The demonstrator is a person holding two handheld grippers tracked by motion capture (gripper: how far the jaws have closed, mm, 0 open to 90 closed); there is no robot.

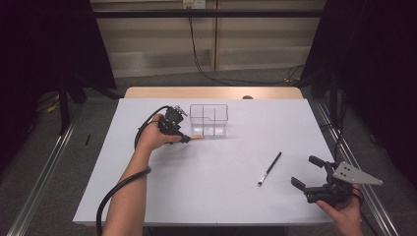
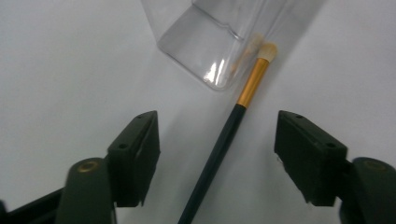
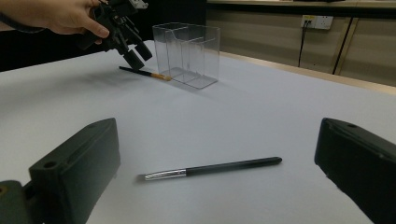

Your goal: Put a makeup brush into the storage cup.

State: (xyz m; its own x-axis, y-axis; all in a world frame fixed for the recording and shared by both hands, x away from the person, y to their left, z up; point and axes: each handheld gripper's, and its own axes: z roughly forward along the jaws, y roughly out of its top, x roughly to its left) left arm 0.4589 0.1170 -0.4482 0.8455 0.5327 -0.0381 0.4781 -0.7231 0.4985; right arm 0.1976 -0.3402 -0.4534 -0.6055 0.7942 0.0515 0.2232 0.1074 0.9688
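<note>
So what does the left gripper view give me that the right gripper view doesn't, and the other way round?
The left gripper view alone shows the gold-banded brush's pale bristle tip close up, against the clear organizer's bottom corner, with the handle lying between the open jaws, neither pad touching it.

The right gripper view alone shows the silver-banded brush lying on the table ahead of its own wide-open jaws, plus the left gripper angled down over the other brush.

Both share the organizer, the gold-banded brush and the white tabletop.
</note>
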